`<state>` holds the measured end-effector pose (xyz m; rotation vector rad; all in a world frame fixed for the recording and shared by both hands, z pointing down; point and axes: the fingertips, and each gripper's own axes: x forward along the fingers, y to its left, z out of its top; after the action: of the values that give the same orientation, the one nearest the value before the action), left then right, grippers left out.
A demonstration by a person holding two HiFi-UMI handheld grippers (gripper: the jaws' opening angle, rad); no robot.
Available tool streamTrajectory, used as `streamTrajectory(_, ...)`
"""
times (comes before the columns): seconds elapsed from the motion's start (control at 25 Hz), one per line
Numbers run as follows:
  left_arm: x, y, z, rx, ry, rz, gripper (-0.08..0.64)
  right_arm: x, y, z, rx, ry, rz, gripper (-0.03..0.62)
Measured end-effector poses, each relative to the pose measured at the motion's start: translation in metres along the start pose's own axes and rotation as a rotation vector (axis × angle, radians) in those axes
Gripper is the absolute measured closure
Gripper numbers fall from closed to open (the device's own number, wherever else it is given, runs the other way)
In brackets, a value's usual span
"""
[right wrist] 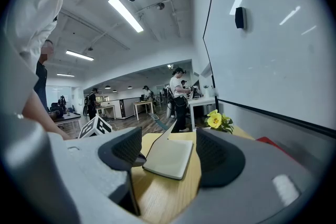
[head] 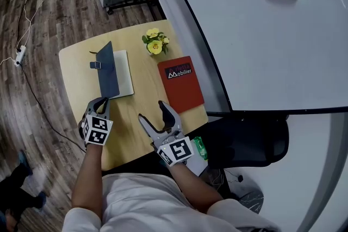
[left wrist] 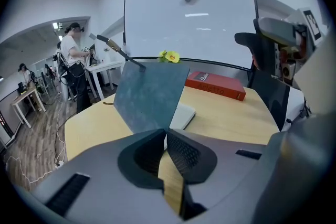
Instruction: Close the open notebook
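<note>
The notebook lies on the small wooden table (head: 136,111), its white pages (head: 124,73) flat. Its dark blue-grey cover (head: 106,70) stands nearly upright along the pages' left side. My left gripper (head: 103,102) is shut on the cover's near lower corner. In the left gripper view the cover (left wrist: 149,96) rises out of the closed jaws of the left gripper (left wrist: 166,134), with the pages (left wrist: 183,115) to the right behind it. My right gripper (head: 153,115) stands open over the table, right of the notebook, holding nothing. The right gripper view shows the pages (right wrist: 169,159) ahead between the spread jaws.
A red book (head: 181,83) lies right of the notebook and yellow flowers (head: 155,43) stand at the table's far edge. A large whiteboard (head: 261,24) runs along the right. A black chair (head: 247,141) sits near the table's right corner. People stand at desks in the background (left wrist: 73,68).
</note>
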<state>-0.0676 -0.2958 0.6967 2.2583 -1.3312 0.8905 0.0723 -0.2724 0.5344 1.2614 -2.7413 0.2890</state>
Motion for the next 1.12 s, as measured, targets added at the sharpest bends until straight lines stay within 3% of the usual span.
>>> streamTrajectory(0.28, 0.006, -0.006, -0.001, 0.073, 0.035, -0.016, 0.535, -0.002, -0.003, 0.0, 0.006, -0.001, -0.01, 0.264)
streamTrajectory(0.88, 0.023, -0.017, -0.011, 0.12, 0.089, -0.06, 0.551, -0.005, -0.011, -0.003, 0.017, 0.003, -0.027, 0.264)
streamTrajectory(1.0, 0.02, -0.02, -0.006, 0.103, 0.059, -0.074, 0.551, -0.006, -0.013, -0.004, 0.016, 0.006, -0.034, 0.264)
streamTrajectory(1.12, 0.007, -0.017, 0.007, 0.028, -0.022, -0.09, 0.551, -0.007, -0.015, -0.003, 0.013, -0.002, -0.035, 0.264)
